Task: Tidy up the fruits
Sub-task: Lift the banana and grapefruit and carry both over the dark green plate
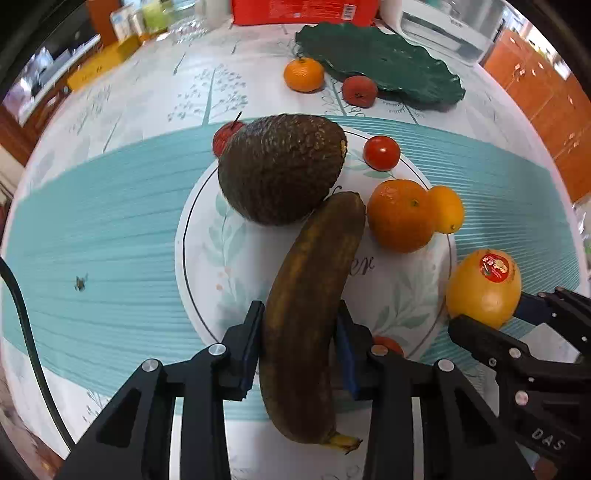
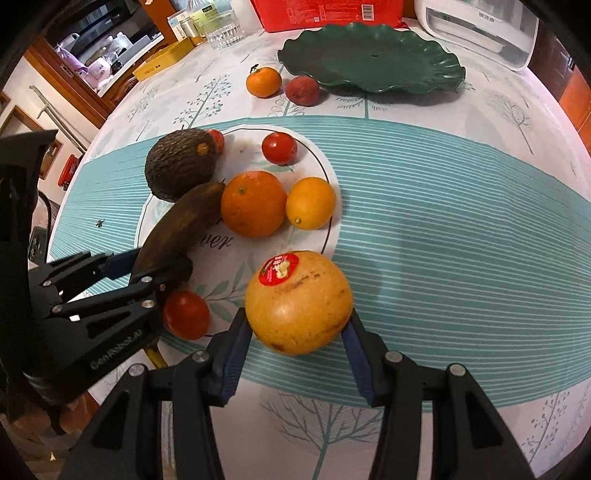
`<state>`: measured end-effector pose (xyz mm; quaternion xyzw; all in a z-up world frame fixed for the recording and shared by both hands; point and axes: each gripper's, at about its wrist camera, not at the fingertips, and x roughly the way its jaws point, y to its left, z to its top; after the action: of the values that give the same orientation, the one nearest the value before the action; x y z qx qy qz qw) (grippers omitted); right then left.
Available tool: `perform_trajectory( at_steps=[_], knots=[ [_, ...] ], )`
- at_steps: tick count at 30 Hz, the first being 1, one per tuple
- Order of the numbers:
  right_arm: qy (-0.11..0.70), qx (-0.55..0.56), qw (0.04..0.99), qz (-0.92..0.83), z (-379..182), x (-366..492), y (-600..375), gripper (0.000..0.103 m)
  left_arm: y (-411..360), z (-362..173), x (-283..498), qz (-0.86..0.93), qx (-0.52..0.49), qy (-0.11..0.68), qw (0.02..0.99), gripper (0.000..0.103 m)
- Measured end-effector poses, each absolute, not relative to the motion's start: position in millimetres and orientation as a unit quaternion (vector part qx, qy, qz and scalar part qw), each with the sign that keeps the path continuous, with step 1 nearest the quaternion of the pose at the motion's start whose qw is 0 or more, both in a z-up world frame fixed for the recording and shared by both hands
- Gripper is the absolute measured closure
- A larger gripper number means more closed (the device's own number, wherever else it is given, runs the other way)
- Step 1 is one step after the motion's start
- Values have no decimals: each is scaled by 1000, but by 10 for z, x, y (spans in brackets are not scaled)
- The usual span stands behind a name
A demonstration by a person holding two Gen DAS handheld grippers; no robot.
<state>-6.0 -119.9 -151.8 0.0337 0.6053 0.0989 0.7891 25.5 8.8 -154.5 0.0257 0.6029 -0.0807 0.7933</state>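
My left gripper (image 1: 299, 314) is shut on a brown, overripe banana (image 1: 310, 295), whose far tip lies beside a dark avocado (image 1: 280, 166) on a white leaf-print plate (image 1: 207, 236). On the same plate are an orange (image 1: 399, 214), a small yellow citrus (image 1: 447, 208) and a tomato (image 1: 381, 152). My right gripper (image 2: 295, 325) is shut on a large yellow-orange fruit with a red sticker (image 2: 299, 302), at the plate's near right edge (image 2: 330, 221). Another tomato (image 2: 186, 314) sits by the left gripper's fingers (image 2: 147, 284).
A dark green wavy plate (image 2: 369, 59) stands at the back, with a mandarin (image 2: 263, 82) and a red fruit (image 2: 301, 90) in front of it on the tablecloth. A red box (image 2: 325, 13), glasses (image 2: 223, 35) and a white appliance (image 2: 476, 29) line the far edge.
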Motion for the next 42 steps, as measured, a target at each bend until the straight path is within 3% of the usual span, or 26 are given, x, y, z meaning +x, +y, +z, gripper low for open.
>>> perform_trajectory(
  at_steps=[18,42],
  knots=[
    [560,48,820,110,-1100,118,-1246,54,136,-756,368,-112,20,555,824,70],
    [461,8,887,-15,-617,1379,-1747,53,-371,-285,1830,-129,60,500,854,69]
  ],
)
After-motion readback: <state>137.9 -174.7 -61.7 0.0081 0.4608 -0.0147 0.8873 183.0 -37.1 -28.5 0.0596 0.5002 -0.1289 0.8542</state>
